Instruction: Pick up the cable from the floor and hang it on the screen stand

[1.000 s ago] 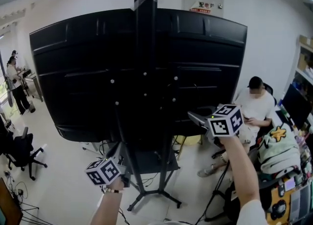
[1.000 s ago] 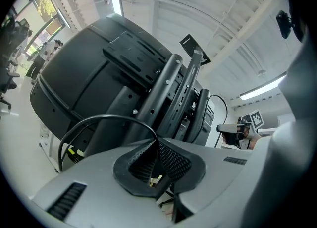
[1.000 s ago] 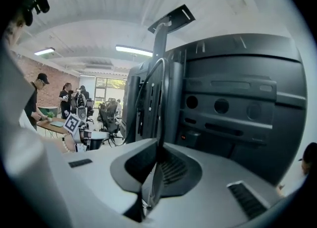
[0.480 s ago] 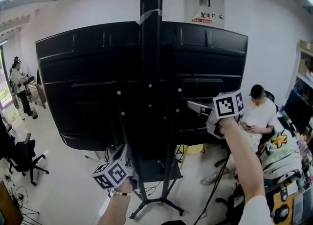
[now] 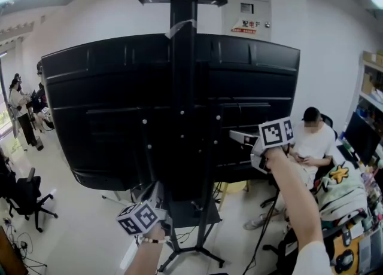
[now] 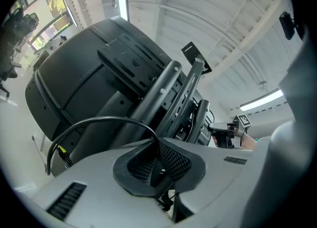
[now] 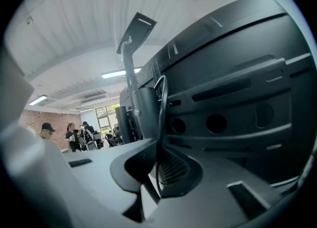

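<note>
Standing behind a large black flat screen on a tall black metal screen stand, a person holds a two-jaw gripper in each hand.

The left gripper is low, just in front of the stand's lower post, and points upward. In the left gripper view, the left gripper has its jaws pressed together on a thin black cable. The cable rises out of the dark ribbed pads, arcs over to the left and drops down in front of the screen's back.

The right gripper is higher, at arm's length to the right of the post, with its tips close to the screen's rear panel. In the right gripper view, the right gripper is also closed, pinching the same kind of thin black cable. This cable runs straight up from the pads beside the stand's post. I cannot tell whether it touches the post.

The cable is off the floor and held in both grippers. In the head view it is lost against the black screen.

A person in a white shirt sits to the right.
</note>
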`<state>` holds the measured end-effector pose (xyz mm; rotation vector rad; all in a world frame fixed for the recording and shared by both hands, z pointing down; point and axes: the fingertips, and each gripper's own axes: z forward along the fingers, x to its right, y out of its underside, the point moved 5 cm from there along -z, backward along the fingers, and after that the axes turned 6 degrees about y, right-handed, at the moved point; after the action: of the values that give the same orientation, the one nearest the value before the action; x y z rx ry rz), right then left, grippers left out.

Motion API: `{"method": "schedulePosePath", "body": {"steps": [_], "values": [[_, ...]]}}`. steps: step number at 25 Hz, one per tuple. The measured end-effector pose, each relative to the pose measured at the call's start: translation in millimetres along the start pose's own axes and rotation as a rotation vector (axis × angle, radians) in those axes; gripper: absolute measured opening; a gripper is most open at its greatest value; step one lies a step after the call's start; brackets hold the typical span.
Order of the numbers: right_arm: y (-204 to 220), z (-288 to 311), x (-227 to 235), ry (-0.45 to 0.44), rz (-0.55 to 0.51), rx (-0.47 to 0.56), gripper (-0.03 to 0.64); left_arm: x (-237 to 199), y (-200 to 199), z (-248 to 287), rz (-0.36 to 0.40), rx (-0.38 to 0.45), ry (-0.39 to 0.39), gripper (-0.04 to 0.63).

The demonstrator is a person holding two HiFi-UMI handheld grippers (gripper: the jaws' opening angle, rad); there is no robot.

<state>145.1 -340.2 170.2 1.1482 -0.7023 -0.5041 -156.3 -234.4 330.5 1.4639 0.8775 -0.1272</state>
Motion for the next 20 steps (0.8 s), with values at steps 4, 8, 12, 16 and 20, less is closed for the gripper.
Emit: {"method": "schedulePosePath", "body": {"steps": [4, 8, 12, 16, 20], "values": [[17.5, -0.3, 6.3, 0.016, 0.022, -0.023, 0.023, 1.0, 16.1, 2.9, -0.011, -0.037, 0.02, 0.02], [39.7, 3.7, 5.7, 0.055, -0.016, -0.059, 0.031, 9.8, 44.4, 8.9, -0.053, -0.128, 0.096, 0.029], [57.5, 10.3, 6.6, 0.099, -0.033, -0.067, 0.037, 18.0, 74.2, 12.2, -0.062, -0.242, 0.149, 0.035], [71.6, 15.8, 10.1, 0.165, -0.028, -0.068, 0.043, 22.2, 96.8, 5.3, -0.055, -0.313, 0.174, 0.041], [80.6, 20.4, 15.1, 0.208, 0.01, -0.056, 0.067, 26.9, 111.0, -2.9, -0.073, -0.362, 0.209, 0.077]]}}
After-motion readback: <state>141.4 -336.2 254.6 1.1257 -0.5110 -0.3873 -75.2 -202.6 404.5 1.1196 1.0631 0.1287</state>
